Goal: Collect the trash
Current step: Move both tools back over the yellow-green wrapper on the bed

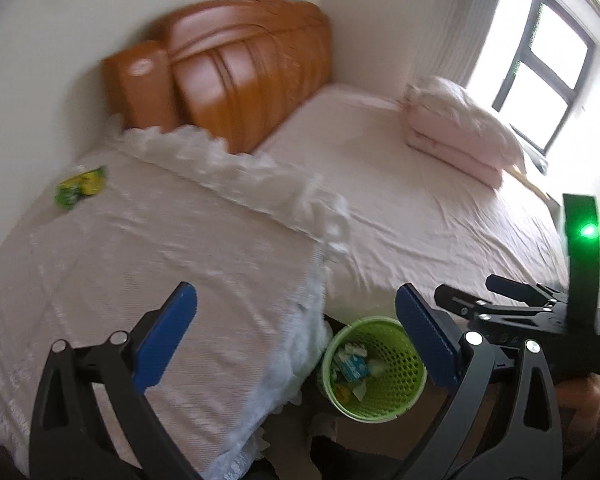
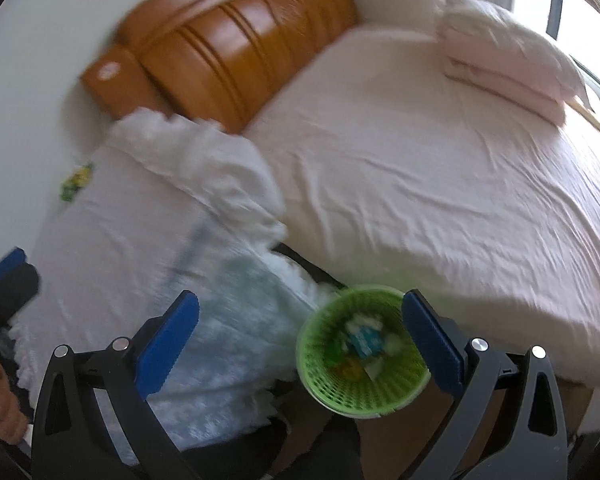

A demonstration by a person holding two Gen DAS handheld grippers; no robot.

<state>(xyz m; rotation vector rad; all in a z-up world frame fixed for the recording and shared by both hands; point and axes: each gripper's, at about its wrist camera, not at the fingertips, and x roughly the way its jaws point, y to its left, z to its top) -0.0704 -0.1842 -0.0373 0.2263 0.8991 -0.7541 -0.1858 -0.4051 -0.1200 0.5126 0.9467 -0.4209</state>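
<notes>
A green mesh bin [image 1: 374, 368] stands on the floor between a cloth-covered table and the bed; it holds several pieces of trash, one a blue carton [image 1: 354, 366]. It also shows in the right wrist view [image 2: 362, 350]. A green and yellow wrapper [image 1: 82, 186] lies at the far left of the white cloth, near the wall, and shows in the right wrist view [image 2: 76, 182]. My left gripper [image 1: 296, 324] is open and empty above the cloth's near edge. My right gripper [image 2: 300, 328] is open and empty just above the bin; it shows in the left wrist view [image 1: 496, 292].
The white lace cloth [image 1: 160, 248] covers the low table on the left. The bed [image 1: 420, 200] with a pink sheet fills the right, with a folded pink quilt [image 1: 460, 128] and an orange wooden headboard [image 1: 236, 68]. A window [image 1: 548, 60] is at the far right.
</notes>
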